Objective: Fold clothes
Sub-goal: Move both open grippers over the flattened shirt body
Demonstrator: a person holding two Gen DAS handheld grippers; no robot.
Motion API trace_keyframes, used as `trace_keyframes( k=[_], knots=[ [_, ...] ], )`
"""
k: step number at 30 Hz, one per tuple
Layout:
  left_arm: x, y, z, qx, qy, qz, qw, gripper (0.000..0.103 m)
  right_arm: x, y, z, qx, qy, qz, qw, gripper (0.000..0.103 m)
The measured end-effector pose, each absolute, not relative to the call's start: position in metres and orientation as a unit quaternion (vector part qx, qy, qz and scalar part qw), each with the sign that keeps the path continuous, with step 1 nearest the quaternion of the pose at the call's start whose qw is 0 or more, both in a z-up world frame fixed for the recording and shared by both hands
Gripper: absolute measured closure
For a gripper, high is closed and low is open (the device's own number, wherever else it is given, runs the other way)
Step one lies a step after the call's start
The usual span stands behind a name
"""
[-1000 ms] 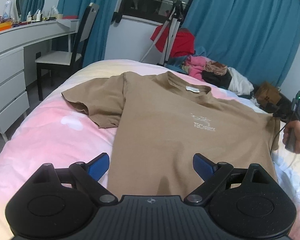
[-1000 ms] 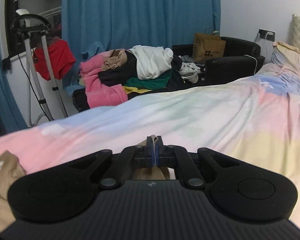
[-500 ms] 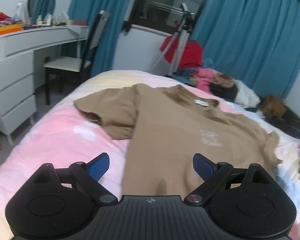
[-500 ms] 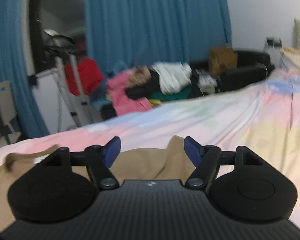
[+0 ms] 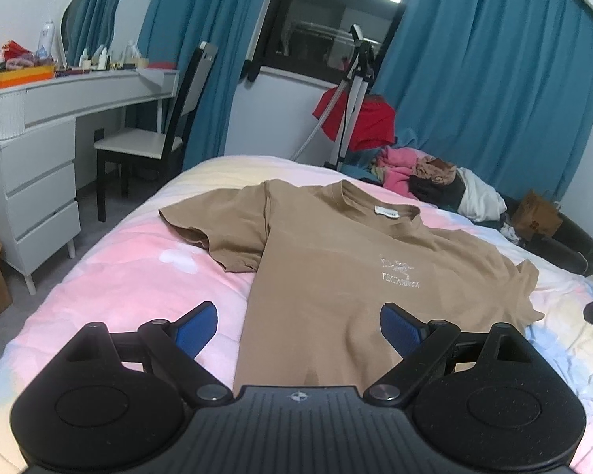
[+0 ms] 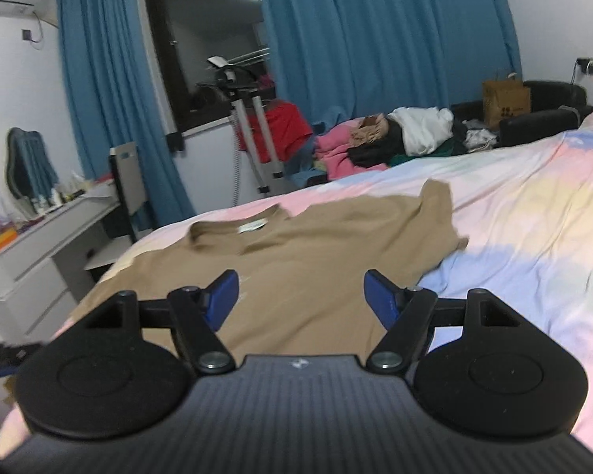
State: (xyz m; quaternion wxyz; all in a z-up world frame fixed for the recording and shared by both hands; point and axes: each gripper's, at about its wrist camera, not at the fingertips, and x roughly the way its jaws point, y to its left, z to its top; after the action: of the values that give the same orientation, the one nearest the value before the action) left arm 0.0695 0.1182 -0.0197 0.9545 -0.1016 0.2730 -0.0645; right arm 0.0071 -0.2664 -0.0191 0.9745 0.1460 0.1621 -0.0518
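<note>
A tan T-shirt (image 5: 336,268) lies spread face up on the pastel bed sheet (image 5: 138,276), collar at the far side, both sleeves out. It also shows in the right wrist view (image 6: 316,260). My left gripper (image 5: 298,326) is open and empty, above the shirt's lower hem. My right gripper (image 6: 301,296) is open and empty, above the shirt's body. The right sleeve (image 6: 439,217) lies slightly crumpled on the sheet.
A pile of clothes (image 5: 435,181) lies past the bed's far side, next to a tripod stand (image 5: 352,91) with a red garment. A white dresser (image 5: 39,166) and a chair (image 5: 150,138) stand at the left. Blue curtains (image 5: 494,98) hang behind.
My right gripper has let go of the shirt sleeve, opened, and pulled back and up over the shirt. The left gripper has stayed open and lifted slightly.
</note>
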Motion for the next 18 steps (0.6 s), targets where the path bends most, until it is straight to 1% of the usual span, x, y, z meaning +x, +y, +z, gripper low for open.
trace_keyframes(
  k=[8, 14, 18],
  knots=[
    [0.065, 0.118, -0.019, -0.095, 0.262, -0.050, 0.959, 0.012, 0.005, -0.258, -0.015, 0.123, 0.145, -0.046, 0.981, 0.031],
    [0.078, 0.131, -0.033, -0.147, 0.293, -0.041, 0.944, 0.012, 0.005, -0.258, -0.020, 0.137, 0.153, -0.037, 0.978, 0.031],
    [0.090, 0.133, -0.040, -0.155, 0.301, -0.025, 0.941, 0.012, 0.007, -0.258, -0.022, 0.146, 0.157, -0.019, 0.977, 0.030]
  ],
)
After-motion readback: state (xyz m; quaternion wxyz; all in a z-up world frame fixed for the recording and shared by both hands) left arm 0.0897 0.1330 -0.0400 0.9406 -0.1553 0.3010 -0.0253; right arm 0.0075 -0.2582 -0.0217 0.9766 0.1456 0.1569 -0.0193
